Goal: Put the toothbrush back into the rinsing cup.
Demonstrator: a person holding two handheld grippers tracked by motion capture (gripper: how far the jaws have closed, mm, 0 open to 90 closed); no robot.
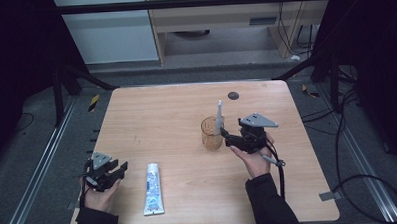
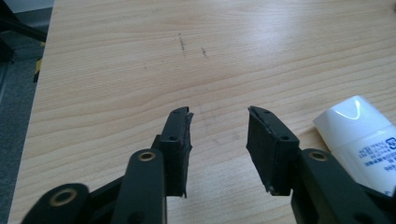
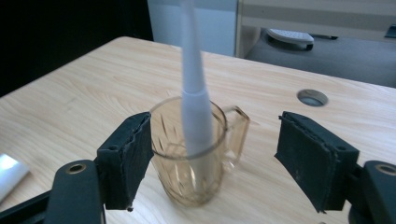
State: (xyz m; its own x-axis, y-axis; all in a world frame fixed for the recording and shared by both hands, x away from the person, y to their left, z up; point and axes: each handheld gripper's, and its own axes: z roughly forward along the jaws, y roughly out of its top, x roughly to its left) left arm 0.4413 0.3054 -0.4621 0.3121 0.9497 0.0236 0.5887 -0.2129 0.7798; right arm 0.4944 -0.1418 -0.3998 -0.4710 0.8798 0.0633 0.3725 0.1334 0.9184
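Counter [image 1: 176, 113]: light wood-grain top, rounded corners, small dark round grommet hole [image 1: 233, 96] near the far edge. A few faint dark scuff marks [image 2: 182, 43] show in the left gripper view.

Left tool [image 1: 119, 170]: held low at the near-left of the counter, jaws parted with nothing between them. Its pads [image 2: 180, 151] are black, ribbed and a bit ragged at the edges. Bare wood shows in the gap.

Toothpaste tube [image 1: 152, 188]: flat white plastic with blue print, lying on the counter just right of the left tool, wide white cap end [image 2: 352, 116] toward it. Not touching the jaws.

Right tool [image 1: 226, 136]: jaws wide apart, gripping nothing, grey three-cornered plate on top. It sits just right of the mug.

Mug [image 1: 212, 133]: clear amber-tinted glass with a cut pattern and a side handle [image 3: 238, 133], upright mid-counter. In the right gripper view one pad is just beside the glass wall; contact unclear.

Toothbrush [image 1: 218, 117]: slim white-grey tapered handle, standing nearly upright inside the mug, upper part well above the rim. Its head is cropped out at the top.
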